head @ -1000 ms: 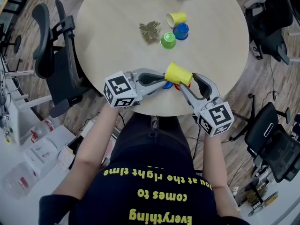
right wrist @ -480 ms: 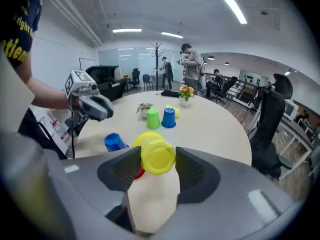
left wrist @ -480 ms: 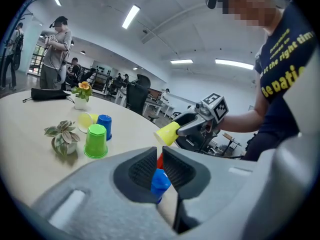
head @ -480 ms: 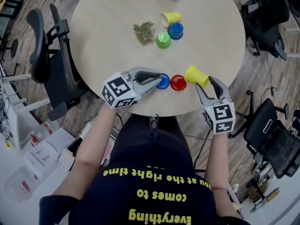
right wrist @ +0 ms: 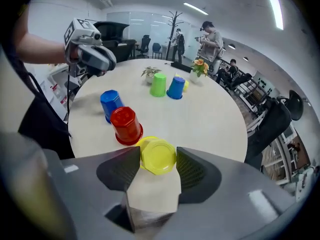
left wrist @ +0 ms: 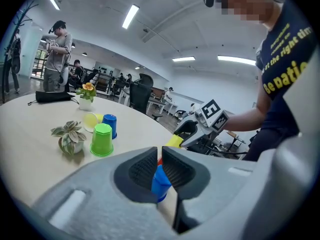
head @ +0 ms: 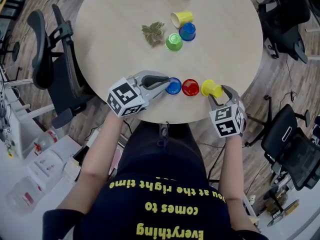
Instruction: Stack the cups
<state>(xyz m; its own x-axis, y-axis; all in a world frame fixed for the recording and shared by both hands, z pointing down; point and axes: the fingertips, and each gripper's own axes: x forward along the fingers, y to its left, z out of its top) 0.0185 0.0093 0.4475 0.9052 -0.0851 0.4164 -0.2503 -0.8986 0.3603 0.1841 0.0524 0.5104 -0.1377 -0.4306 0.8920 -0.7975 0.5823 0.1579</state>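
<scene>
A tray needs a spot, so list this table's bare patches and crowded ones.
Bare: the wide band between the green cup and the red cup, and the left side of the table beyond the plant. Crowded: the near edge, lined with the near blue cup, red cup and near yellow cup, and the far cluster.

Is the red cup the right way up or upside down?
Upside down: the red cup has its closed base up, wide rim on the table.
</scene>
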